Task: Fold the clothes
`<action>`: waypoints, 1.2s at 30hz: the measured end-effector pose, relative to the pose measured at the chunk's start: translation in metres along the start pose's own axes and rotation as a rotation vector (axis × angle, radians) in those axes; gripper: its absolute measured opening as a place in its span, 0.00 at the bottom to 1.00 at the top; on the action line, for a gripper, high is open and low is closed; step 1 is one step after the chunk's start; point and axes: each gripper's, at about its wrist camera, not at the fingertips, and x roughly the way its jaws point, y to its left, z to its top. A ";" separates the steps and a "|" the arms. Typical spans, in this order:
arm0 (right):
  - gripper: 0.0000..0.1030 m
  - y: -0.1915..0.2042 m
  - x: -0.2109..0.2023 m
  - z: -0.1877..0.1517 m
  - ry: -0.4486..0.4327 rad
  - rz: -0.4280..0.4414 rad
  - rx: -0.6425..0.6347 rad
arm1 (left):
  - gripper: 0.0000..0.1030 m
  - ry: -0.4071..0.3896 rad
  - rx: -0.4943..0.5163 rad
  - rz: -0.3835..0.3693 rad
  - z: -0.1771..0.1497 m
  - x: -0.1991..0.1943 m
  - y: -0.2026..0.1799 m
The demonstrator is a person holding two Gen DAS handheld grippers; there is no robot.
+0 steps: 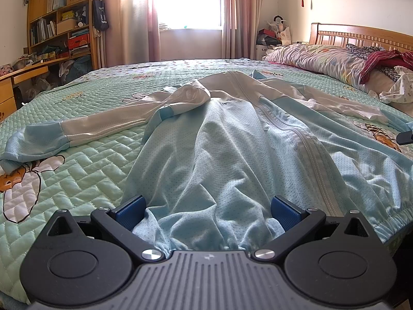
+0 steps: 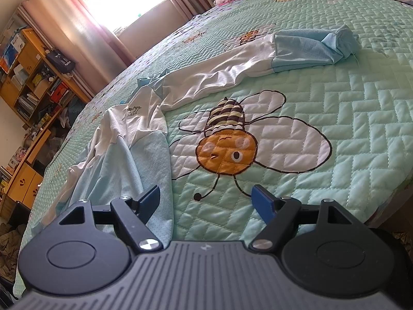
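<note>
The pale blue and white zip-up mesh jacket [image 1: 232,139] lies spread unfolded, sleeves outstretched; its hem sits between the gaping left gripper [image 1: 207,208], while the right gripper [image 2: 206,201], also agape, hovers beside it holding nothing

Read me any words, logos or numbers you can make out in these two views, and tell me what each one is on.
None can be read.
Jacket: a small dark chest logo, too small to read.
Dark tote bag hanging by the bookshelf: pale print, blurred.
Boxes and book spines on the bookshelf: too small.
Each hand-held gripper body: a tiny mark, not legible.
</note>
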 end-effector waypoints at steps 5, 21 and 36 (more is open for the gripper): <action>0.77 0.000 0.001 0.000 0.001 -0.001 -0.005 | 1.00 0.000 0.000 0.000 0.000 0.000 0.000; 0.80 0.002 0.001 -0.001 0.001 0.004 -0.015 | 1.00 0.014 0.015 -0.017 0.008 -0.006 -0.001; 0.80 0.044 -0.035 0.016 -0.146 0.079 -0.085 | 0.99 -0.100 0.085 -0.134 0.070 -0.052 -0.011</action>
